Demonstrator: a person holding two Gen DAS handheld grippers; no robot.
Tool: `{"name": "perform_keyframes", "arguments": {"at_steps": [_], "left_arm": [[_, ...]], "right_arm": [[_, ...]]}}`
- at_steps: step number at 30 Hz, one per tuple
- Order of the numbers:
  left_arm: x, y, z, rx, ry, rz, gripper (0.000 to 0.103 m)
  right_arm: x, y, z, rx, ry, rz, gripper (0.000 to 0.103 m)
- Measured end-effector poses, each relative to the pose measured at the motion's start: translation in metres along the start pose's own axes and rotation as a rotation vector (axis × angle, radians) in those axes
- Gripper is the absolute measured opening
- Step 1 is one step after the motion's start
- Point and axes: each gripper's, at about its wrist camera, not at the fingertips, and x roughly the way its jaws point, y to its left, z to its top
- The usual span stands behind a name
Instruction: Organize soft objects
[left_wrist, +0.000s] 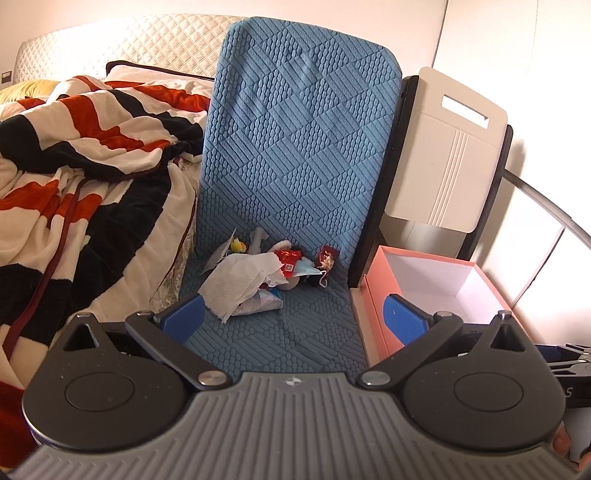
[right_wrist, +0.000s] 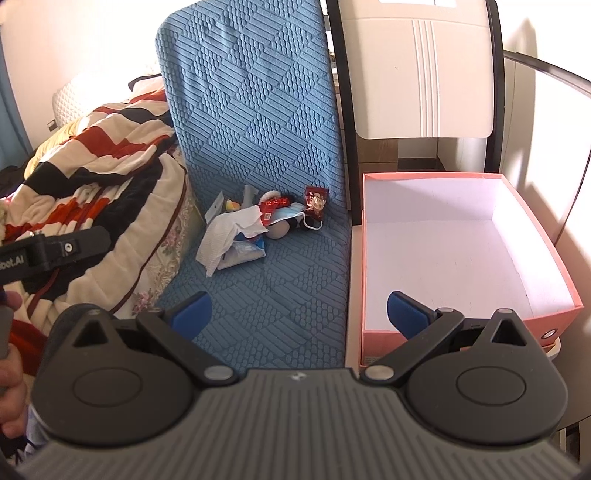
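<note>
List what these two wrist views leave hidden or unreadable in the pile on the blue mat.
- Soft toy: both views, mostly covered by the tissue and face mask.
- Red packet: print too small to read.
- Plastic packet: left view, contents under the tissue.
- Small yellow item: too small to identify.

Two grippers – left gripper (left_wrist: 293, 319) and right gripper (right_wrist: 299, 314), each with two blue fingers, spread wide. One blue mat (right_wrist: 258, 110). One pink box (right_wrist: 461, 236) at 3 o'clock of the mat. One small heap at 12 o'clock – one white tissue (right_wrist: 221, 236), one face mask (right_wrist: 291, 216), two red packets (right_wrist: 316, 201), one yellow toy (right_wrist: 232, 204). One striped blanket (left_wrist: 92, 147) at 9 o'clock.
</note>
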Motion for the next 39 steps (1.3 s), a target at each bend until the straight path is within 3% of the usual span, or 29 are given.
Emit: {"name": "perform_keyframes", "arguments": {"at_steps": [23, 39], "left_arm": [[0.042, 0.007, -0.01, 0.017, 0.065, 0.032, 0.103], [0.115, 0.041, -0.009, -0.013, 0.081, 0.075, 0.103]], "right_arm": [[0.028, -0.005, -0.004, 0.023, 0.032, 0.013, 0.103], [0.094, -0.001, 0.023, 0.014, 0.041, -0.016, 0.103]]}}
